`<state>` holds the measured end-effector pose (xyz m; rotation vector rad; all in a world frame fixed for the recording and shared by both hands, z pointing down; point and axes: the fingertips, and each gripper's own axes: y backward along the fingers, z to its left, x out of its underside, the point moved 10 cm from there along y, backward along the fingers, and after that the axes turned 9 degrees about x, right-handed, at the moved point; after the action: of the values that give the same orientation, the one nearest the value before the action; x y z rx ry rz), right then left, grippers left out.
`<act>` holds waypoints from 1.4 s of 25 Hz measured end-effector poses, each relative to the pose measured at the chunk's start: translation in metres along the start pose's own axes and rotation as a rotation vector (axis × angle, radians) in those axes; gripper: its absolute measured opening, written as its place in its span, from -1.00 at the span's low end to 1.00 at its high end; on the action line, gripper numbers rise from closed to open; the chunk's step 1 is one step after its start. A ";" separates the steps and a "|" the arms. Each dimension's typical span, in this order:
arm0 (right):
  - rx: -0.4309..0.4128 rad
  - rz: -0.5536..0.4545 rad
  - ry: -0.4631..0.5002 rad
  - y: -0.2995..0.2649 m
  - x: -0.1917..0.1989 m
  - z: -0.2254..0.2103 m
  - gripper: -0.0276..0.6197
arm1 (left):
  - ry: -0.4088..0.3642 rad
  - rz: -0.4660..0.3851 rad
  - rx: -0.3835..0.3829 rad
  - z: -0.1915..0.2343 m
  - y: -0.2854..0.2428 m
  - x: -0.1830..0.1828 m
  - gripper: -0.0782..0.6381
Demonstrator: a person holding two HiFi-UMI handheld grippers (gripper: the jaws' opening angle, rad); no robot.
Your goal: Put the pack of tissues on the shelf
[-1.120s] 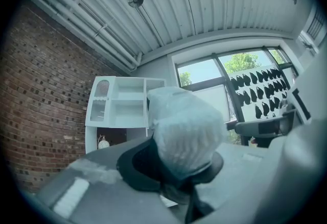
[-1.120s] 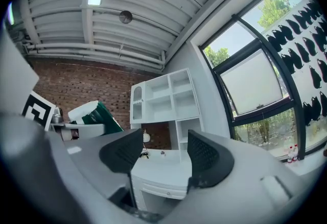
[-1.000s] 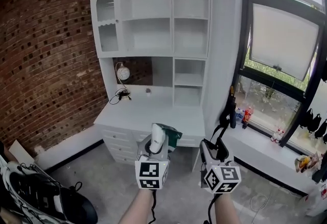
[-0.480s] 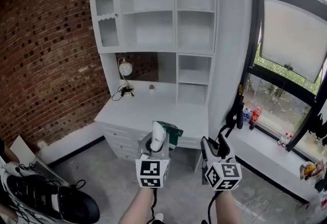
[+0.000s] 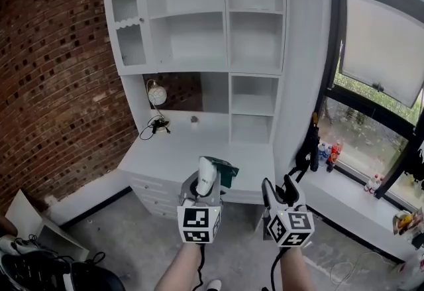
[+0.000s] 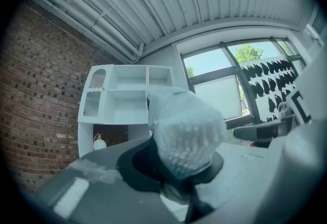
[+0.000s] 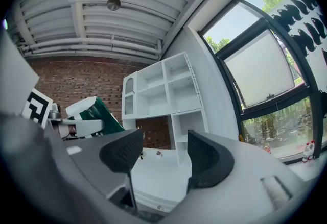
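The pack of tissues (image 5: 209, 175), white plastic with a green end, stands out from my left gripper (image 5: 205, 183), whose jaws are shut on it. Seen along those jaws, the pack (image 6: 186, 131) fills the middle of the left gripper view. My right gripper (image 5: 283, 189) is beside it at the same height, jaws open with nothing between them (image 7: 162, 156). The pack also shows at the left of the right gripper view (image 7: 97, 113). The white shelf unit (image 5: 215, 18) with several bare compartments stands ahead above a white desk (image 5: 192, 154).
A small round lamp (image 5: 157, 94) and a dark cable bundle (image 5: 156, 126) sit at the back left of the desk. A brick wall (image 5: 53, 84) runs along the left. A window (image 5: 377, 58) with a sill holding bottles (image 5: 328, 150) is on the right. Black shoes (image 5: 40, 270) lie on the floor, lower left.
Both grippers and the view have moved closer to the desk and shelf unit, which now looks larger. The grip on the pack is unchanged and the right jaws stay open.
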<state>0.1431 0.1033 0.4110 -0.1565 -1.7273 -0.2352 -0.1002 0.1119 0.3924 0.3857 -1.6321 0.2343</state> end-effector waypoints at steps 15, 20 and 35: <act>0.076 -0.006 0.007 -0.114 0.006 0.008 -0.10 | 0.016 -0.012 0.071 0.080 -0.105 0.013 -0.49; 0.061 0.008 0.016 -0.148 0.009 -0.016 -0.10 | 0.029 -0.002 0.046 0.080 -0.142 0.022 -0.49; -0.041 0.018 0.017 -0.234 -0.001 -0.088 -0.10 | 0.026 -0.010 -0.060 0.062 -0.229 0.025 -0.49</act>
<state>0.1723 -0.1453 0.4074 -0.2000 -1.7045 -0.2583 -0.0712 -0.1252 0.3931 0.3437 -1.6074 0.1817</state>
